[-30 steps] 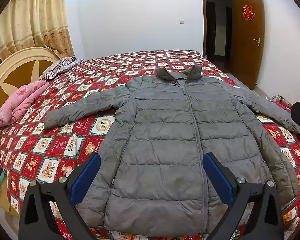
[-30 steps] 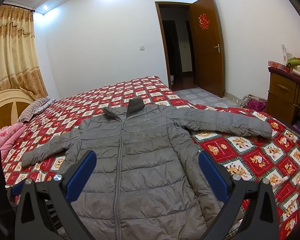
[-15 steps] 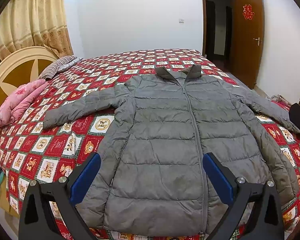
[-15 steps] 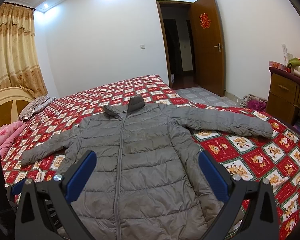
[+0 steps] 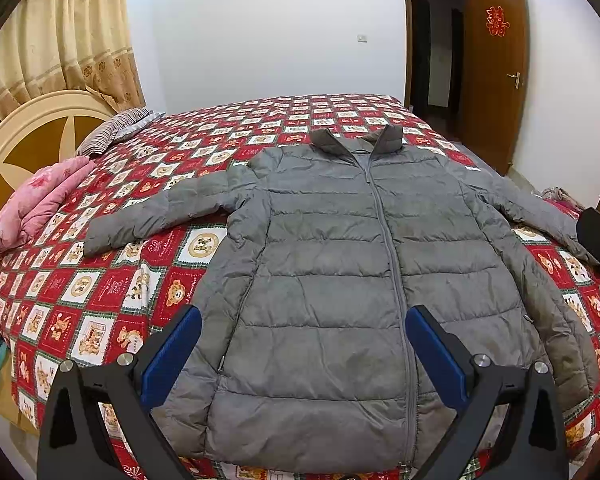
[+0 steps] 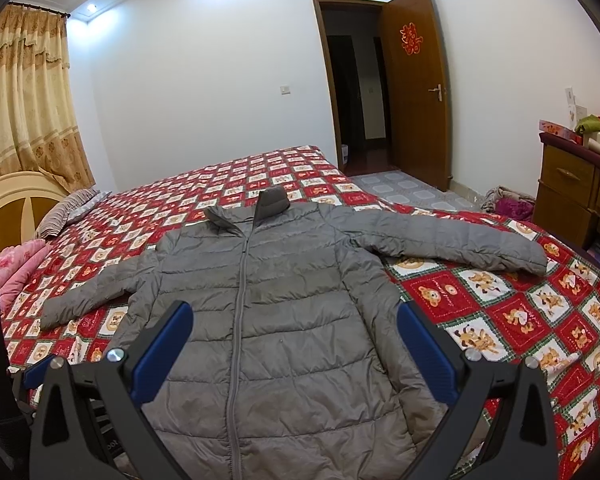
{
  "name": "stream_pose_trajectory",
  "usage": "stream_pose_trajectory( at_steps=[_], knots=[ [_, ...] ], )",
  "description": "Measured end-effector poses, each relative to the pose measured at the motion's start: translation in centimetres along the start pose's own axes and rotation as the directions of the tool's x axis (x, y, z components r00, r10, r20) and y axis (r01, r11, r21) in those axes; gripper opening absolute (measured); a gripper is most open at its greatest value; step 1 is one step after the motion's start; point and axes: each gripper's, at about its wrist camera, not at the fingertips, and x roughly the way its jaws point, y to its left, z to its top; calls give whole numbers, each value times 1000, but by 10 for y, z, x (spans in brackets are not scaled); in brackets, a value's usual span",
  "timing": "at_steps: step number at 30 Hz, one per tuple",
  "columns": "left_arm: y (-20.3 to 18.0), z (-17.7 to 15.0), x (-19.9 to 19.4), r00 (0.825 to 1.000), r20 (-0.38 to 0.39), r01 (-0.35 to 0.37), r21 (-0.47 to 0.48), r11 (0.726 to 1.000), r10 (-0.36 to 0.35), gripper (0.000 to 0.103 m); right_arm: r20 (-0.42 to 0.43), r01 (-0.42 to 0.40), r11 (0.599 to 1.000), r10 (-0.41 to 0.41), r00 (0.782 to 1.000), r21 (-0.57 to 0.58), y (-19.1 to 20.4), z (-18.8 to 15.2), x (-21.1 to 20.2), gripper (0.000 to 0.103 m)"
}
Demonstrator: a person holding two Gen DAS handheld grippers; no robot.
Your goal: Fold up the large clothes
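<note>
A grey quilted puffer jacket (image 5: 340, 272) lies flat and zipped on the bed, front up, collar far from me, both sleeves spread out; it also shows in the right wrist view (image 6: 268, 300). My left gripper (image 5: 302, 356) is open and empty, hovering above the jacket's lower hem. My right gripper (image 6: 294, 354) is open and empty, above the lower right part of the jacket. Neither touches the fabric.
The bed has a red and white checked cover (image 5: 112, 288). A pink folded blanket (image 5: 36, 204) and a striped pillow (image 5: 116, 130) lie by the round headboard (image 5: 28, 136). A wooden dresser (image 6: 576, 196) stands at right; an open door (image 6: 416, 88) is behind.
Both grippers have drifted slightly, so the jacket sits a little lower in both views. The jacket has not moved and both grippers stay open.
</note>
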Motion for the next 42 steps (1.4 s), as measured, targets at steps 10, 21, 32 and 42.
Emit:
stream_pose_trajectory(
  at_steps=[10, 21, 32, 42],
  knots=[
    [-6, -4, 27, 999, -49, -17, 30, 999, 18, 102, -57, 37, 999, -36, 998, 10, -11, -8, 22, 103],
    [-21, 47, 69, 1000, 2, -14, 118, 993, 13, 102, -61, 93, 992, -88, 994, 82, -70, 32, 53, 103],
    [37, 108, 173, 996, -21, 83, 78, 994, -82, 102, -167, 254, 833, -196, 966, 491, -256, 22, 80, 96],
    [91, 111, 254, 1000, 4, 0, 17, 1000, -1, 102, -229, 381, 532, -330, 916, 756, -385, 12, 115, 88]
  ],
)
